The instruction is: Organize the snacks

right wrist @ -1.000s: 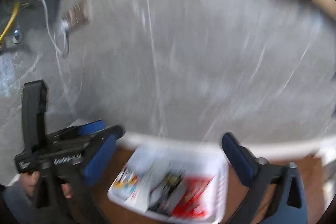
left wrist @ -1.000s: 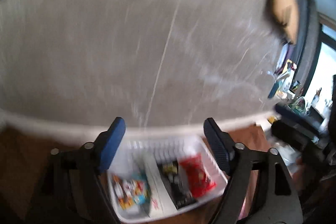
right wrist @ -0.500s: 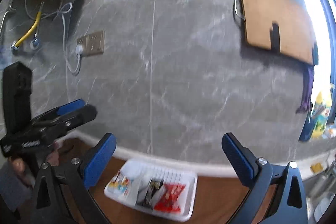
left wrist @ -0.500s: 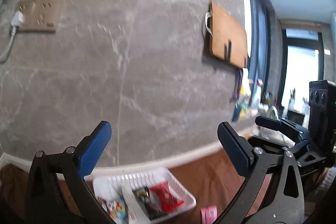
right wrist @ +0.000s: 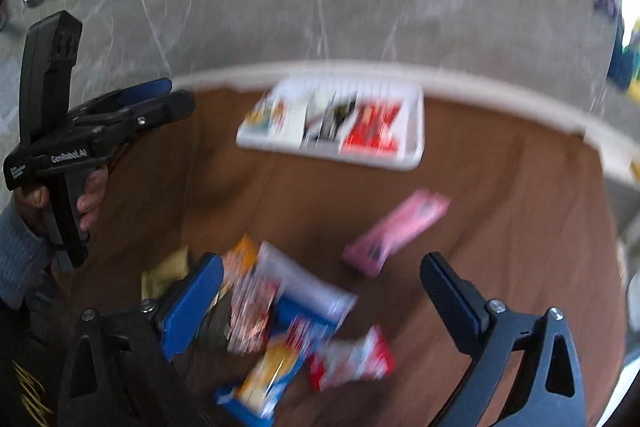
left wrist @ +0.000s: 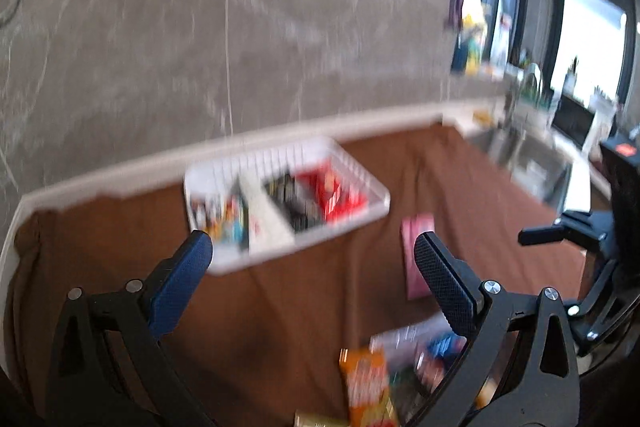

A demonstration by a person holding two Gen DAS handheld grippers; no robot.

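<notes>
Both views are smeared with motion blur, so we read wrappers by colour only.

We see a white tray [left wrist: 362,183] at the back of the brown table cloth [left wrist: 300,307], close to the grey wall [left wrist: 240,27]. A divider splits it: colourful packets sit in the left compartment, a dark packet and a red packet [right wrist: 370,131] in the right one.

A pink packet [right wrist: 396,231] lies alone on the cloth, between the tray and a loose snack pile [right wrist: 288,327] nearer us. The pile overlaps: orange, white-and-blue and red-and-white wrappers.

The left gripper [left wrist: 310,271] has its jaws spread wide with nothing between them, only cloth beyond. The right gripper [right wrist: 320,287] is likewise spread wide and empty, poised over the pile; we cannot tell whether its left pad touches a wrapper.

In the right wrist view, a hand [right wrist: 86,203] holds the left gripper's handle.
</notes>
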